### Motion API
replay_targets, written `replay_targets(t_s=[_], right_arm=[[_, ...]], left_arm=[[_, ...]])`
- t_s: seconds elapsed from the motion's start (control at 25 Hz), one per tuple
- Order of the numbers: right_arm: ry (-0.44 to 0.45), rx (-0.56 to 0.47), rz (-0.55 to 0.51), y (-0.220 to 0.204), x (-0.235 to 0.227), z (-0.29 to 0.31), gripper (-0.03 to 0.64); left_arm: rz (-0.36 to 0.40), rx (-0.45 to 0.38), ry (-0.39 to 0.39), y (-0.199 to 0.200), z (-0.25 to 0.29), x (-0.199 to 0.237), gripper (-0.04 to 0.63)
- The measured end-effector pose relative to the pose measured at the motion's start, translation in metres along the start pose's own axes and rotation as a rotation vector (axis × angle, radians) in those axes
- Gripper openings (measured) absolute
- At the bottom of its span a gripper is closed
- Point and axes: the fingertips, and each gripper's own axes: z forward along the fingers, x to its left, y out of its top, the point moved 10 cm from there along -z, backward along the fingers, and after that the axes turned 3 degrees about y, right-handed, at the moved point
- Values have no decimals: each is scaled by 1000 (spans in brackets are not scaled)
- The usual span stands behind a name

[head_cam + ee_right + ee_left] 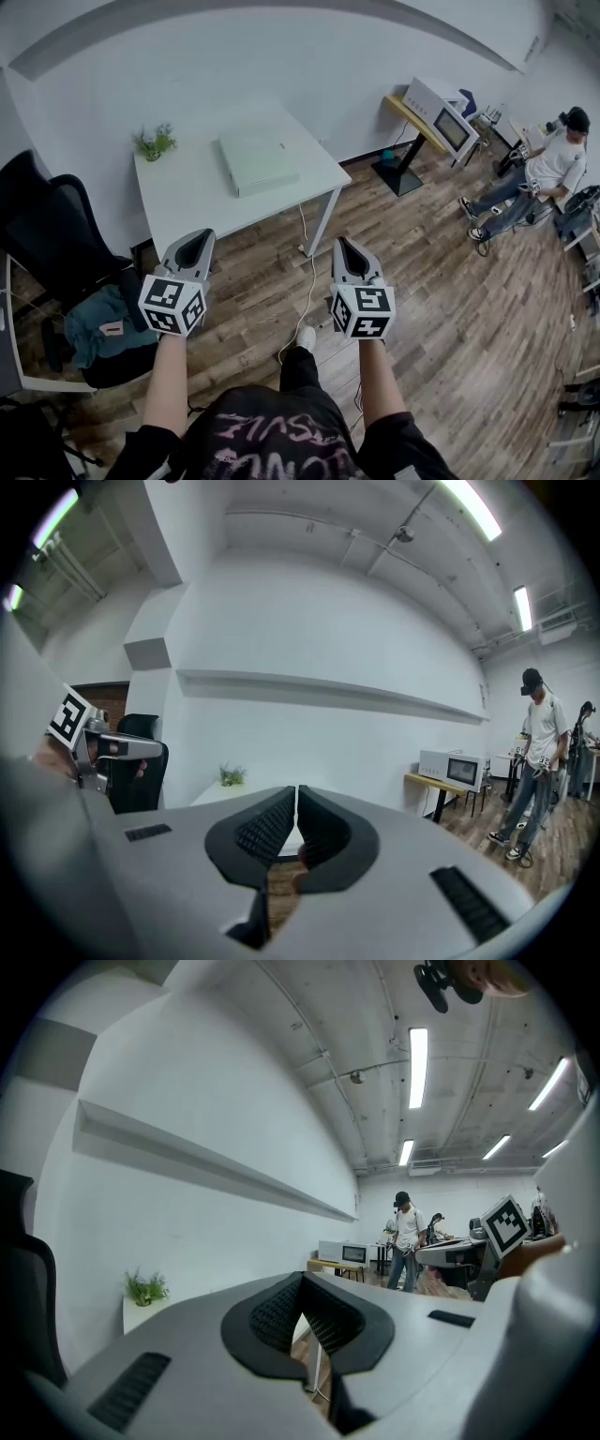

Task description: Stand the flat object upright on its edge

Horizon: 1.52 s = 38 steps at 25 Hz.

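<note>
A flat pale green box (255, 159) lies on the white table (187, 192) ahead of me, well beyond both grippers. My left gripper (202, 236) hangs over the wooden floor in front of the table's near edge, shut with nothing in it; in the left gripper view its jaws (302, 1286) meet with nothing between them. My right gripper (341, 244) is level with it on the right, also shut and empty, and the right gripper view shows its pads (296, 797) touching. The box does not show in either gripper view.
A small potted plant (155, 142) stands at the table's far left corner. A black office chair (56, 234) with a teal cloth (98, 323) is at my left. A white cable (307, 281) runs over the floor. A side desk with a white appliance (441, 114) and a seated person (548, 173) are at the right.
</note>
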Motion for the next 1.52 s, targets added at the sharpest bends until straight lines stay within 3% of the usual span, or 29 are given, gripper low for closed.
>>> replay_targets(t_s=[0.4,0.96,1.16,1.52], right_arm=[[54,26,29,-9,-61,88,28],[221,80,56,-7,-180,238,28],[276,89,71,-6,-196,272,28],[352,116,65,-8,-180,330,28]], left_arm=[[-4,65,48,-11,88,8,14],[-29,146,213,-8,234,4,14],[-35,167,266,-9,255,6,14],[-64,181,337,-17,270,42,14]])
